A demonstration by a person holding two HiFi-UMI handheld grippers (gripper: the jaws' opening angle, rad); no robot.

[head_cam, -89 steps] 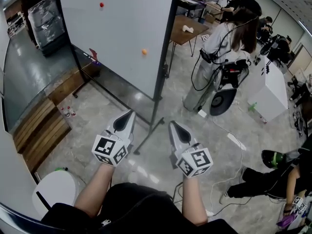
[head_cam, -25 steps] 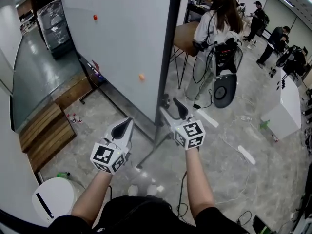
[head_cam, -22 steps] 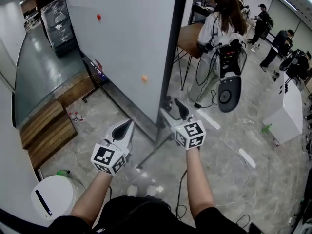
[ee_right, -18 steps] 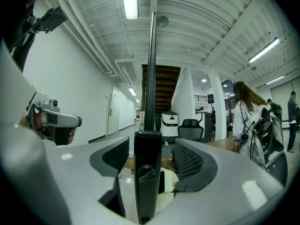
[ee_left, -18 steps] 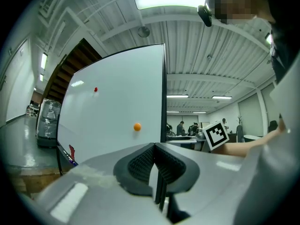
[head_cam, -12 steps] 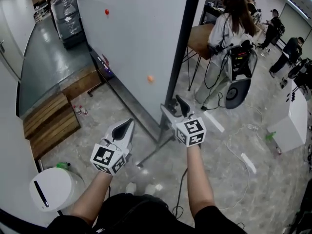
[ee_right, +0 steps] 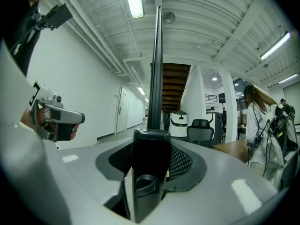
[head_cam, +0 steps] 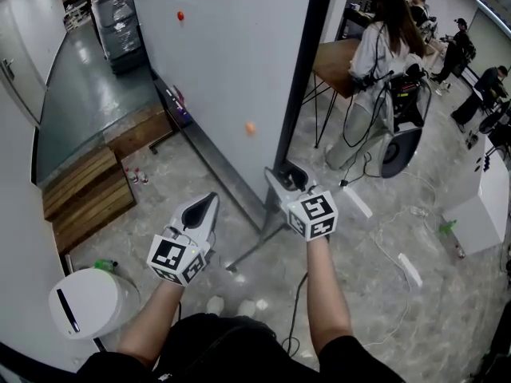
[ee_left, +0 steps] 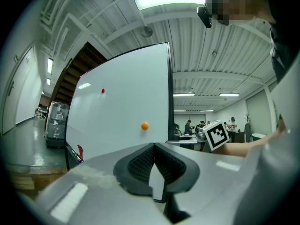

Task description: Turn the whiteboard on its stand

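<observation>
- The whiteboard [head_cam: 231, 62] stands upright on its stand [head_cam: 254, 250], ahead of both grippers. Its white face runs away to the left and back, and its near edge is turned toward the person.
- That near edge is a black post [head_cam: 297, 94] whose long axis is vertical. It runs from above the head view's top edge down to the floor legs.
- The right gripper [head_cam: 289, 175] is the nearer one. It points level at the lower part of the post, and the right gripper view shows the post filling the gap between its jaws, so they look clamped on it.
- The left gripper [head_cam: 204, 206] hangs apart from the board, in front of the face and short of touching it. Its jaws are together with nothing between them.
- I judge that the turn depends on this hold. The post sits at the board's outer edge, so swinging it sideways should bring the face round.
- An orange magnet [head_cam: 250, 127] sits on the face just left of the post, and a red magnet [head_cam: 180, 15] sits higher and further left.
- In the earliest frame both grippers hung well short of the board, with the right one clear of the post. It has since reached the post, and its jaws have just been closing round it. The left gripper has hardly shifted.
</observation>
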